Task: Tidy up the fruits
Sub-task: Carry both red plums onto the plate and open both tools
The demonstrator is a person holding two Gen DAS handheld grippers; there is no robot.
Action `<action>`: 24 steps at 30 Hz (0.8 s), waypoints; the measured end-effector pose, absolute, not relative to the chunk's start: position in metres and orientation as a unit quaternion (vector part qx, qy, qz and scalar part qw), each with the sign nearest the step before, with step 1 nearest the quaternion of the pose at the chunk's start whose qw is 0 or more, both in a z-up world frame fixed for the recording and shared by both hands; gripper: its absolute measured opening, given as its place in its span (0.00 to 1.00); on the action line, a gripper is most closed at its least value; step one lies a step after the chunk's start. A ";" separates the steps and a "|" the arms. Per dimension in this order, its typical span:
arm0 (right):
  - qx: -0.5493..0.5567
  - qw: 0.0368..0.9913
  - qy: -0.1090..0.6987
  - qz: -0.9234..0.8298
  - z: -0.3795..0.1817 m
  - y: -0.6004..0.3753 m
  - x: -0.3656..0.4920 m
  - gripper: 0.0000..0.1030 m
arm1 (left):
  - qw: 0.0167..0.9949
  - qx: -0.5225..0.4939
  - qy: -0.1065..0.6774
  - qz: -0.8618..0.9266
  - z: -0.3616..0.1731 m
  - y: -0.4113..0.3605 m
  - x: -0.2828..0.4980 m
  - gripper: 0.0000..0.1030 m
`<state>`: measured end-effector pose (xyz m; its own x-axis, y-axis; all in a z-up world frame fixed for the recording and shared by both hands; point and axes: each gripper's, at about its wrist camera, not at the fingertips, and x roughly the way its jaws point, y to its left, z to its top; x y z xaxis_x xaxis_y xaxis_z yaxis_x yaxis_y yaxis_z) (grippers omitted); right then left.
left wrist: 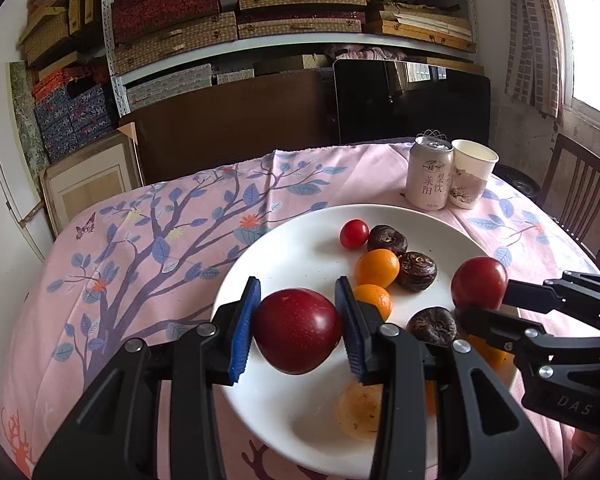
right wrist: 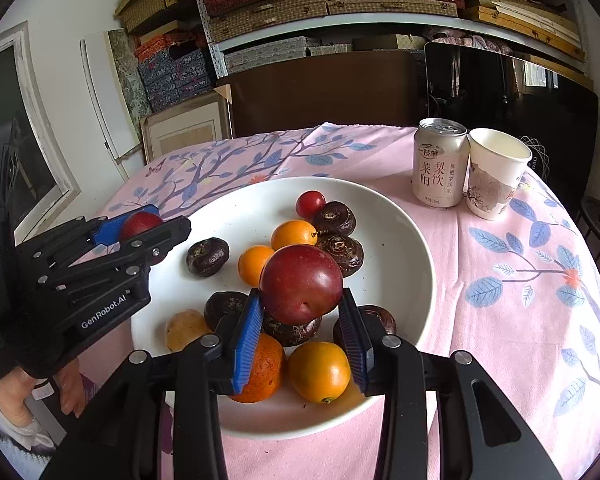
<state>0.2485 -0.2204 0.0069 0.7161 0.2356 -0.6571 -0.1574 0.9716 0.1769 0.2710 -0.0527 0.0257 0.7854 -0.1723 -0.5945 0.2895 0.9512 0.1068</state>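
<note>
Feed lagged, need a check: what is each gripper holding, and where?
Left gripper clamps a red plum across its sides; right gripper clamps another red plum by its lower sides.

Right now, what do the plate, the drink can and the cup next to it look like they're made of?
Plate: probably glazed ceramic; plain white, smooth, with a soft sheen, though melamine would look alike.
Drink can: thin metal, likely aluminium; bare silvery top with a pull tab, matte printed wall.
Cup: paper, apparently; matte white inside, thin rolled rim, printed picture outside.
</note>
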 end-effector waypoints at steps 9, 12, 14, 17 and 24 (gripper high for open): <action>0.056 0.921 0.371 0.105 -0.001 -0.218 0.252 0.38 | 0.936 0.091 0.317 -0.119 0.021 -0.047 0.279 0.37; 0.056 0.921 0.370 0.105 -0.001 -0.219 0.253 0.38 | 0.937 0.093 0.316 -0.118 0.021 -0.047 0.280 0.39; 0.056 0.921 0.370 0.106 -0.001 -0.219 0.253 0.38 | 0.939 0.093 0.310 -0.114 0.022 -0.048 0.279 0.47; 0.058 0.921 0.370 0.106 -0.001 -0.219 0.253 0.40 | 0.939 0.098 0.310 -0.114 0.021 -0.049 0.279 0.54; 0.058 0.930 0.348 0.102 0.008 -0.221 0.248 0.53 | 0.944 0.105 0.295 -0.105 0.025 -0.049 0.274 0.71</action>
<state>0.2479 -0.2208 0.0080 0.7372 0.2298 -0.6354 -0.1491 0.9725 0.1788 0.2744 -0.0493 0.0255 0.8040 -0.1357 -0.5789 0.2598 0.9559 0.1367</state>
